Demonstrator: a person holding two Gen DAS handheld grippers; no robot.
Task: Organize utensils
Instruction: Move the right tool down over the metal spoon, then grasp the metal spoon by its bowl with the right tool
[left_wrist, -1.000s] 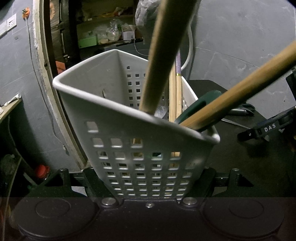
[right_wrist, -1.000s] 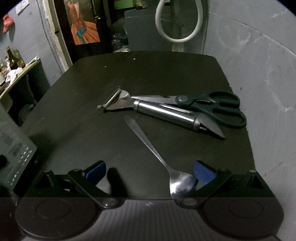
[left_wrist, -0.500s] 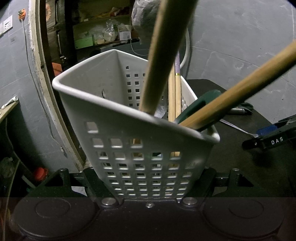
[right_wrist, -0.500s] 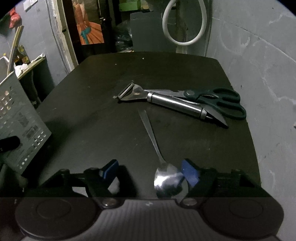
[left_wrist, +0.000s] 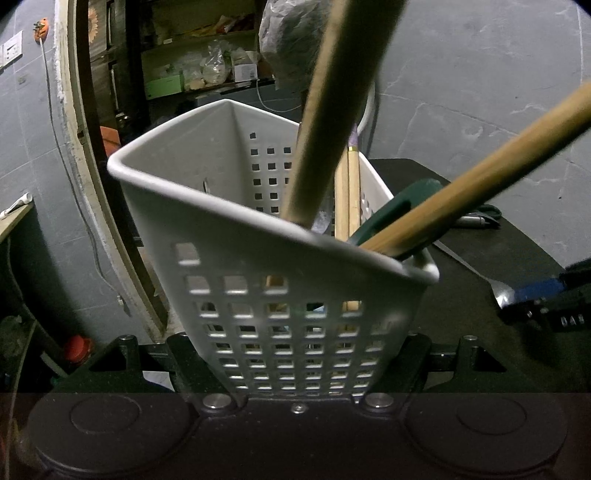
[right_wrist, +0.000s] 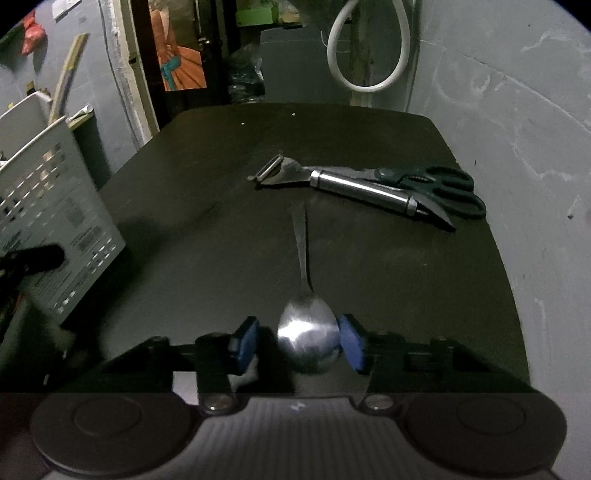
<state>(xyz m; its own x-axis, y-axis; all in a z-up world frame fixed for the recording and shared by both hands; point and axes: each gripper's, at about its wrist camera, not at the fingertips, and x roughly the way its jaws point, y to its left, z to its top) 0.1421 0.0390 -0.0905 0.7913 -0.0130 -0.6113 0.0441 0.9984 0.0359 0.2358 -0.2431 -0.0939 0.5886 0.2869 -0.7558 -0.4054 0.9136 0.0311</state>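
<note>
My left gripper (left_wrist: 297, 354) is shut on the lower part of a white perforated utensil basket (left_wrist: 258, 258), held tilted above the table edge. Inside it stand wooden handles (left_wrist: 332, 110), a pair of chopsticks (left_wrist: 349, 192) and a green-handled tool (left_wrist: 399, 210). On the black table (right_wrist: 221, 221) lies a metal spoon (right_wrist: 301, 240), its bowl between the blue pads of my right gripper (right_wrist: 299, 343). The jaws are closing; the right pad (right_wrist: 351, 343) is at the bowl's edge and a gap remains at the left pad (right_wrist: 246, 343). The basket (right_wrist: 48, 206) also shows at the left of the right wrist view.
A steel-handled peeler (right_wrist: 354, 184) lies across green-handled scissors (right_wrist: 439, 188) further back on the table. A grey wall (right_wrist: 517, 129) runs along the right. A white hose loop (right_wrist: 369, 48) hangs behind. Shelves with clutter (left_wrist: 207, 74) lie beyond the basket.
My right gripper has shifted so the spoon's bowl sits between its pads, and the jaws have narrowed around it. The basket in my left gripper has stayed put.
</note>
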